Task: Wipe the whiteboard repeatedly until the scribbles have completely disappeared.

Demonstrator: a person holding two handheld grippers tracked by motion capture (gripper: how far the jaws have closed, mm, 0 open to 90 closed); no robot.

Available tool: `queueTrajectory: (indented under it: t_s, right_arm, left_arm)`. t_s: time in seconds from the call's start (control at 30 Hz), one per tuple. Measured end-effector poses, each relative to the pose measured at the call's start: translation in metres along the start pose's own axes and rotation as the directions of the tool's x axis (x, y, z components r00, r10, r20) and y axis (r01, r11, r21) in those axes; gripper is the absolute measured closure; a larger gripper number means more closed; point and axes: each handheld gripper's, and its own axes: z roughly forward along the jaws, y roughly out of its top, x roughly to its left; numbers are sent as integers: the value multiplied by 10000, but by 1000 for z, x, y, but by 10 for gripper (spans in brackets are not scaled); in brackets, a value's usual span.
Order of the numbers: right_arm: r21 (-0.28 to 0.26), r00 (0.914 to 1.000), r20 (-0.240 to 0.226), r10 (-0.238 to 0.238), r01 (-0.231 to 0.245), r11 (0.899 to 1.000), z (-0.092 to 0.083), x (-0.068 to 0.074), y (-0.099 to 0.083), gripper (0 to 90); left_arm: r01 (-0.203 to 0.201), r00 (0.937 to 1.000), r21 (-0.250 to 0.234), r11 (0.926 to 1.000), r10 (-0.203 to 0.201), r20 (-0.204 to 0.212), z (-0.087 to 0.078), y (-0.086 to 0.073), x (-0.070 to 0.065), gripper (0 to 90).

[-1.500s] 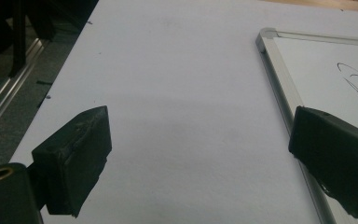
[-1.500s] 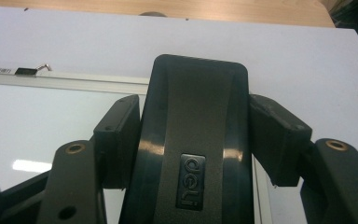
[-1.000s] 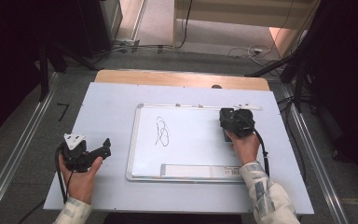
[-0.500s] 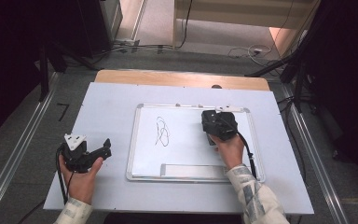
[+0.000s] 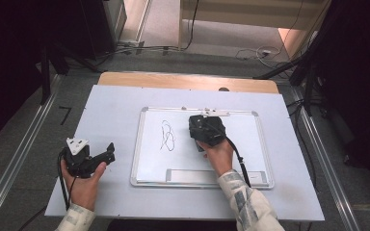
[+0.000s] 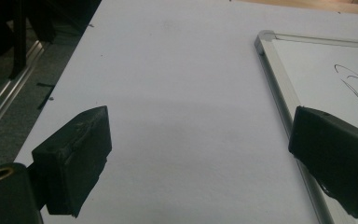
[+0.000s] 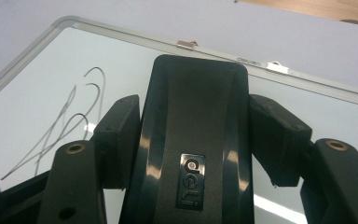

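Eraser (image 7: 193, 140) in right gripper (image 7: 193, 135) hides whiteboard (image 7: 37, 84) centre.

A pale desk (image 5: 111, 110) has a bare wooden strip (image 5: 183, 81) along its far edge. Grey floor (image 5: 231, 41) lies beyond, crossed by loose cables (image 5: 139, 48). Metal rails (image 5: 19, 154) run along both sides, with dark stands (image 5: 313, 72) at the right.

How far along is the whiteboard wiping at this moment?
Picked up: the right gripper is shut on the black eraser above the whiteboard. In hand: bringing it toward the scribble. Left: the scribble looks intact, so all wiping remains. The left gripper rests open beside the board.
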Motion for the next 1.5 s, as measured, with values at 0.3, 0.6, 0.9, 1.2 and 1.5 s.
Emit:
queueTrajectory:
  t_s: [0.3, 0.6, 0.9, 1.2, 1.5]
  right_arm:
    - [178, 9986, -342, -403, 410, 9990, 17, 32, 0, 354]
    - [270, 9965, -458, -706, 719, 9970, 26, 51, -1, 354]
    - [257, 9926, -444, -1131, 1143, 9931, 34, 64, -3, 354]
    - [436, 9900, -280, -1380, 1392, 9893, 40, 70, -5, 354]
    - [517, 9884, -218, -1506, 1515, 9871, 45, 74, -8, 352]
  left_arm:
    - [25, 10000, -28, 10000, -24, 68, -1, 0, 1, 64]
    - [28, 9999, -46, 10000, -27, 107, -1, 0, 1, 64]
    - [27, 9999, -55, 10000, -27, 128, -1, 0, 1, 64]
    - [40, 9999, 10, 10000, -40, 142, -1, 0, 1, 64]
    - [19, 9999, -2, 10000, -19, 148, -1, 0, 1, 64]
